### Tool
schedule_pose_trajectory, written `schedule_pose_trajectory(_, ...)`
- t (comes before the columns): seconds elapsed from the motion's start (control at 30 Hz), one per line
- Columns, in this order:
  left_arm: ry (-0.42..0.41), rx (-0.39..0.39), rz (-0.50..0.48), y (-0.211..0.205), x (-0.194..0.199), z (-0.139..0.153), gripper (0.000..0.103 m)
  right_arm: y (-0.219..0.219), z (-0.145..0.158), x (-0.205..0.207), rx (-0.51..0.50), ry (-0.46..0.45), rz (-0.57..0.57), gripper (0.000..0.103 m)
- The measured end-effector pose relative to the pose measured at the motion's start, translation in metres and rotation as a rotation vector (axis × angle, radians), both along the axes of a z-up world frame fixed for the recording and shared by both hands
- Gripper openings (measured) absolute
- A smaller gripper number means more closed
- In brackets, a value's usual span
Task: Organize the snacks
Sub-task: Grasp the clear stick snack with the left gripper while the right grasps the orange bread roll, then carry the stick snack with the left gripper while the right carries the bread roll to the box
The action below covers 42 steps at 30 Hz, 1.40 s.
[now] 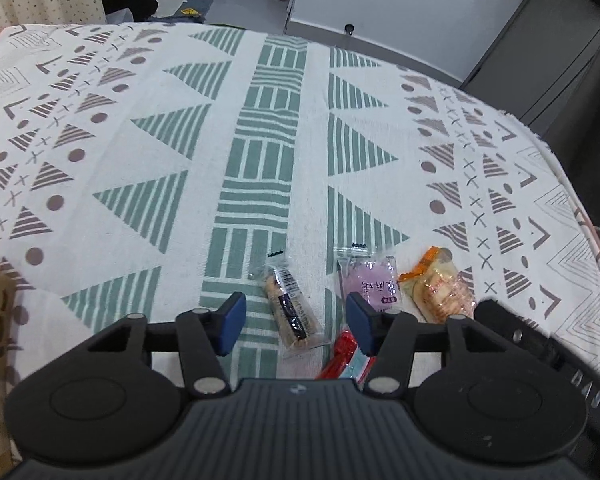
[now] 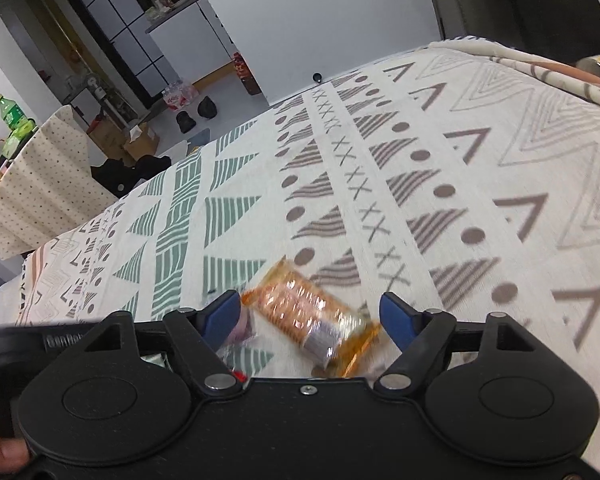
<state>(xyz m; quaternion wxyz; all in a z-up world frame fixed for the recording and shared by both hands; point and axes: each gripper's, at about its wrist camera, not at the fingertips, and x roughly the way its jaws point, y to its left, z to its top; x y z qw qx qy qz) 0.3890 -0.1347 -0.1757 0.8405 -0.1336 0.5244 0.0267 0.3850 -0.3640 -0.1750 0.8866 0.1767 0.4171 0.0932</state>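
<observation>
Between spread right gripper point(image 2: 308, 316) fingers, blurred orange cracker pack point(image 2: 312, 320), left gripper point(image 1: 296, 324) fingers spread, red packet point(image 1: 342, 356) half hidden, possibly candy

Before your left claw point(image 1: 296, 322), four snacks lie on the cloth-covered desk point(image 1: 148, 128): the cracker stick pack point(image 1: 290, 306) between its fingers, the sachet point(image 1: 370, 282) just right of it, the biscuit pack point(image 1: 440, 290) further right, the flat wrapper point(image 1: 342, 356) nearest you. Your right claw point(image 2: 310, 314) straddles that biscuit pack point(image 2: 312, 322).
</observation>
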Motion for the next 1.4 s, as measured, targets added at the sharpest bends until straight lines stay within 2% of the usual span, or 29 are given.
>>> schedule_pose_trajectory(0.2,0.027,0.011,0.004,-0.004,0.006,-0.014,0.048,0.001,-0.01,0.015,0.031,0.024,0.015,0.072)
schedule_pose_trajectory(0.3,0.027,0.02,0.013,-0.003,0.009,-0.017,0.046,0.009,-0.02,0.013,0.018,0.07,0.04,0.065)
schedule_pose_trajectory(0.37,0.042,0.019,0.015,-0.003,0.01,-0.021,0.033,0.014,-0.026,0.01,0.008,0.105,0.049,0.06)
schedule_pose_trajectory(0.4,0.053,0.013,0.022,-0.002,0.011,-0.024,0.029,0.016,-0.027,0.008,-0.004,0.107,0.05,0.058)
schedule_pose_trajectory(0.47,0.055,0.024,0.03,-0.001,0.009,-0.026,0.02,0.02,-0.026,0.004,-0.039,0.116,0.054,0.049)
schedule_pose_trajectory(0.5,0.054,0.033,0.03,-0.001,0.007,-0.025,0.019,0.021,-0.026,0.002,-0.057,0.129,0.048,0.038)
schedule_pose_trajectory(0.63,0.059,0.029,0.063,0.006,-0.001,-0.018,0.018,0.01,-0.016,-0.004,-0.047,0.151,-0.007,0.036)
schedule_pose_trajectory(0.87,0.006,0.003,0.057,0.012,-0.026,0.017,0.018,-0.004,0.008,-0.03,0.005,0.128,-0.052,0.036)
schedule_pose_trajectory(1.4,-0.125,-0.053,0.059,0.035,-0.1,0.097,0.018,0.022,0.077,-0.097,0.011,0.022,-0.044,0.036)
